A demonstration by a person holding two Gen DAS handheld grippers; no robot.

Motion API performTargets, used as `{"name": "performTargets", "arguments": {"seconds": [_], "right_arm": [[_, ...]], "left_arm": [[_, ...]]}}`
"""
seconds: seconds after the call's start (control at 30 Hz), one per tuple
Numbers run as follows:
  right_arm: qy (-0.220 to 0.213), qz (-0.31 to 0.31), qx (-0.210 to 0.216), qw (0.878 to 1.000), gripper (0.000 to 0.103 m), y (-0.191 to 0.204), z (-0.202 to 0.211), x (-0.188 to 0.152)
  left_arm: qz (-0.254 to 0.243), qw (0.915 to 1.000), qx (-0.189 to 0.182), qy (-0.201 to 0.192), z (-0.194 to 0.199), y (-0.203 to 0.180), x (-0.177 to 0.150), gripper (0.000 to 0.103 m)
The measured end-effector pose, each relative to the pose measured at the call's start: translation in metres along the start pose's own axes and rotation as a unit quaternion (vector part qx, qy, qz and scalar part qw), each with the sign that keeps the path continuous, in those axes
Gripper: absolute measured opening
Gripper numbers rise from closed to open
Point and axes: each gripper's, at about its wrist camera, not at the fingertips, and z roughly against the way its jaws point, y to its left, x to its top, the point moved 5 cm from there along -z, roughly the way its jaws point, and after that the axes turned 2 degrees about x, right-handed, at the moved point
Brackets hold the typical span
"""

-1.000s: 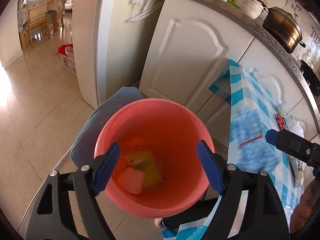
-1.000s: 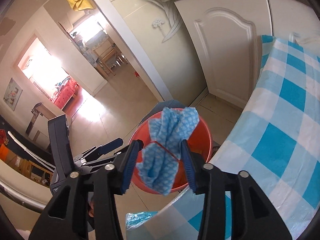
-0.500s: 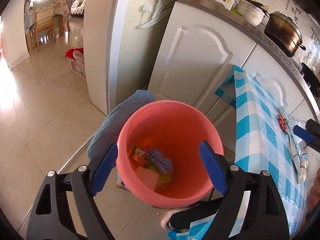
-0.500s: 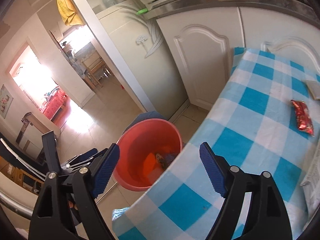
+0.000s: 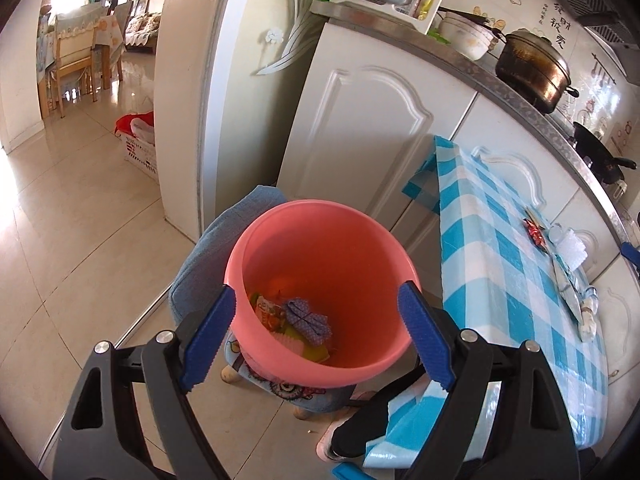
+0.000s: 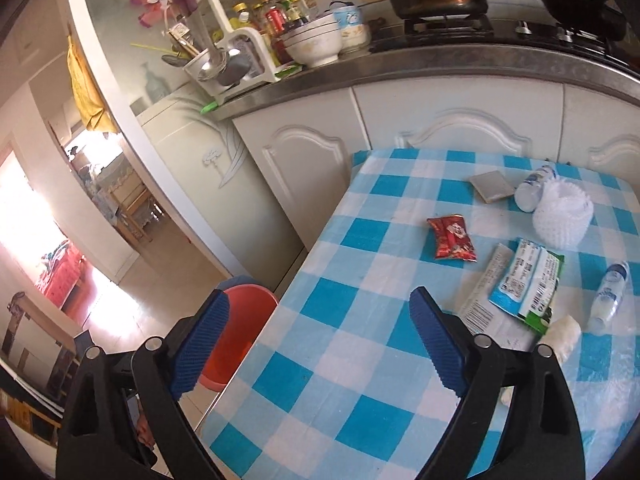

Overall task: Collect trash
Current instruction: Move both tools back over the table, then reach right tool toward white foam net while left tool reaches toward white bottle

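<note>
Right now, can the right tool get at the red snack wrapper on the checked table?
Probably yes: right tool is open and empty, red snack wrapper lies flat ahead on bare checked cloth, nothing between them.

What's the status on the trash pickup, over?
Left claw open over the pink bucket. Right claw empty, jaws just opened, above the checked table. Blue wrapper in bucket. Red packet next, nothing blocking.
</note>
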Motion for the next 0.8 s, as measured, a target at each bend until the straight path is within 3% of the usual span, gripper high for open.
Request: {"name": "performTargets", "arguments": {"seconds": [0.1,0.4,0.63,0.8], "right_arm": [[0.001,-0.027,0.0,1.0,0.09,-0.008,0.02,-0.01],[-0.034,-0.07,-0.061,0.995,0.093,-0.056,0.093,-0.011],[-0.091,-0.105,-0.115,0.984,0.094,-0.132,0.144,0.014],[-0.107,-0.144,-0.117,0.977,0.094,-0.193,0.13,0.034]], "left_arm": [[0.002,1.0,-0.006,0.002,0.005,0.003,-0.006,0.084],[-0.014,0.9996,-0.016,-0.022,0.03,-0.022,0.006,0.084],[-0.077,0.9952,-0.048,-0.039,0.055,-0.088,0.037,0.09],[-0.116,0.9877,-0.101,-0.028,0.05,-0.153,0.057,0.09]]}}
